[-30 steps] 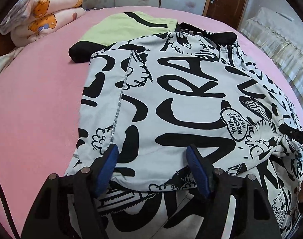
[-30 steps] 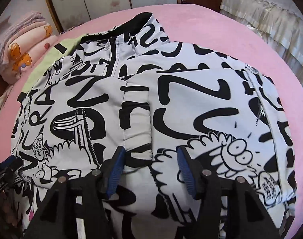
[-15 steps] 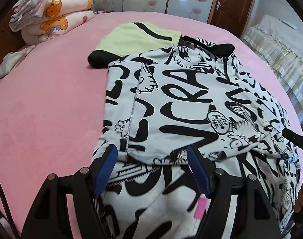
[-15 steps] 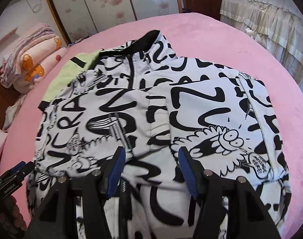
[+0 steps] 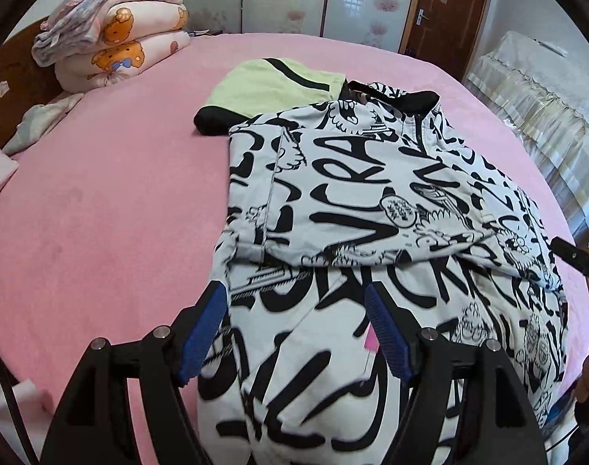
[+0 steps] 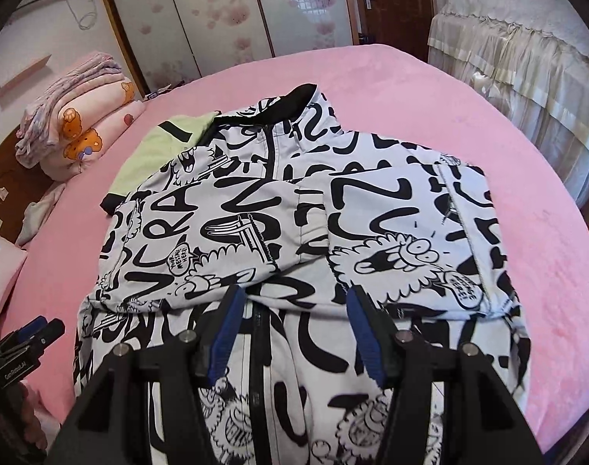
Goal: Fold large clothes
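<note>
Jacket with black scribbles, lying on pink bed, sleeves folded in. Green garment tucked under its far corner (blanket pile farther back). Left gripper and right gripper above it, jaws apart, holding nothing.

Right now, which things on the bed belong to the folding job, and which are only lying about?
For the job:
- black-and-white printed jacket, both sleeves folded in
- left hand-held gripper and right hand-held gripper, both open above it

Lying about:
- green garment under the jacket's collar end
- stacked quilts
- pink bed sheet
</note>
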Demonstrator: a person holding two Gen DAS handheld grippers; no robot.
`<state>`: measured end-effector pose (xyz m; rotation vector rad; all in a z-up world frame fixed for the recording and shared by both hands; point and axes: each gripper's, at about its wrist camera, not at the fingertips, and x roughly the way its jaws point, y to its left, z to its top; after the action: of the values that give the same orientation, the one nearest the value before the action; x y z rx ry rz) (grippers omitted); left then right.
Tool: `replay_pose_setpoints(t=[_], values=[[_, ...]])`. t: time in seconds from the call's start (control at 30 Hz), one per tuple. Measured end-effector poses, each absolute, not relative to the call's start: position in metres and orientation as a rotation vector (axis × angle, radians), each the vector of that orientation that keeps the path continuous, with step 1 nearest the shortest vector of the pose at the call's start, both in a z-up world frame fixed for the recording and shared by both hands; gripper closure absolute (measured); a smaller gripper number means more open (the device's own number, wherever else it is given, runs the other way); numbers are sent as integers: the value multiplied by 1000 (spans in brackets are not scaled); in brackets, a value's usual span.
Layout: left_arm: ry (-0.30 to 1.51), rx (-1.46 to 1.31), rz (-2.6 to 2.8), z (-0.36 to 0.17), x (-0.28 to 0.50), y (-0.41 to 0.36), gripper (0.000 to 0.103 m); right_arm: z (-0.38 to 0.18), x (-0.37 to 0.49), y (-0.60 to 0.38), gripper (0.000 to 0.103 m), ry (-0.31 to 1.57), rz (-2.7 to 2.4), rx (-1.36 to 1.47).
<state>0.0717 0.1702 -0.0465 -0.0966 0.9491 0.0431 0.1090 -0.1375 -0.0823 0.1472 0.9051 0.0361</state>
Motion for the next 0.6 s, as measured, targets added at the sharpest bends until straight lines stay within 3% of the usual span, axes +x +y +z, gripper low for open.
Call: replay_pose_setpoints(t=[0.6], values=[[1014,-50,59,-42,0,219,29,-67,55,-150,48,904,47,166]])
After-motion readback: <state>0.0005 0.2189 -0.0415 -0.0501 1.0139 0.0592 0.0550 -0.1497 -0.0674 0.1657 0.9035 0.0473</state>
